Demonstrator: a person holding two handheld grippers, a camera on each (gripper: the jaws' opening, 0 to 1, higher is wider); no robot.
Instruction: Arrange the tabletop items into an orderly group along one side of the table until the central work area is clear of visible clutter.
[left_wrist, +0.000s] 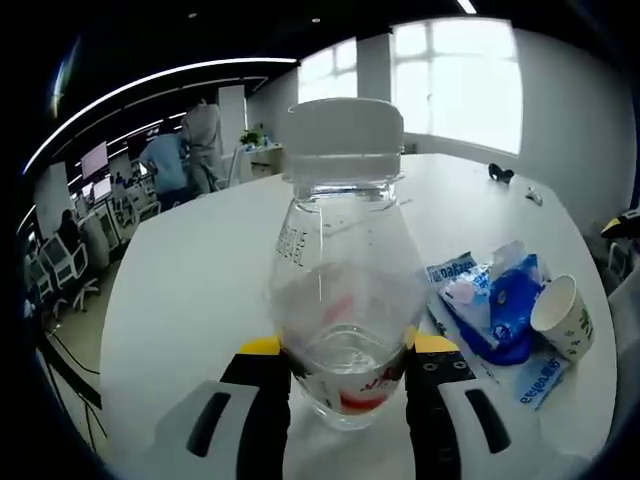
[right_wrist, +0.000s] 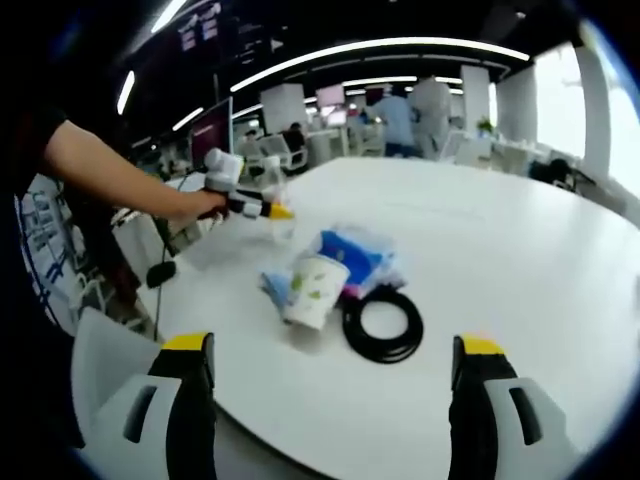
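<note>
A clear plastic bottle (left_wrist: 340, 290) with a white cap stands upright between my left gripper's (left_wrist: 345, 365) yellow-tipped jaws, which are shut on its lower body. To its right on the white table (left_wrist: 190, 290) lie a blue tissue pack (left_wrist: 497, 300) and a paper cup (left_wrist: 563, 315) tipped on its side. In the right gripper view my right gripper (right_wrist: 335, 395) hangs open over the table's near edge, holding nothing. Beyond it sit the paper cup (right_wrist: 312, 290), the blue tissue pack (right_wrist: 355, 255) and a black cable coil (right_wrist: 383, 322). A hand holds the left gripper (right_wrist: 278, 212) with the bottle (right_wrist: 273, 185) at the left.
Small blue sachets (left_wrist: 450, 268) lie beside the tissue pack. A small dark object (left_wrist: 500, 173) rests far across the table. Office chairs, desks and standing people (left_wrist: 185, 155) fill the background. The far half of the table (right_wrist: 500, 240) is bare white surface.
</note>
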